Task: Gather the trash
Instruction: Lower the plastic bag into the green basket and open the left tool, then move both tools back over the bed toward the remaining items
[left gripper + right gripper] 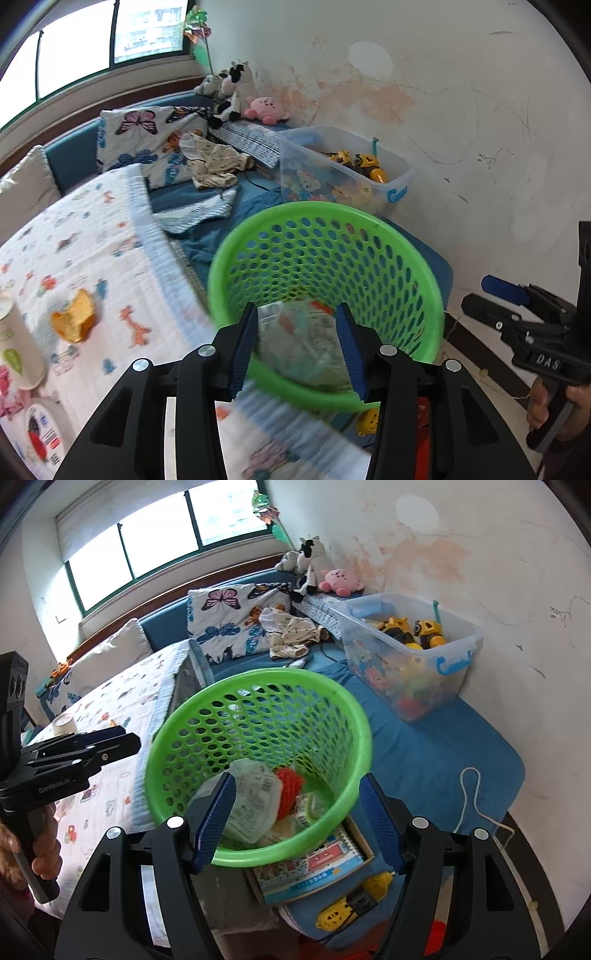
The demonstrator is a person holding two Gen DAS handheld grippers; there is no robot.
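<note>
Daylight floods through a green-framed window (159,542) above a blue bed (436,753) set against a stained, scuffed white wall (461,110).

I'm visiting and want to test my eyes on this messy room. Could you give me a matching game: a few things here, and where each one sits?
Things:
1. crumpled plastic wrapper
2. orange scrap
3. yellow toy trucks
4. pink plush

Places:
A. in the clear plastic bin
B. against the stained wall
C. in the green basket
D. on the animal-print blanket

Pairs: 1-C, 2-D, 3-A, 4-B
</note>
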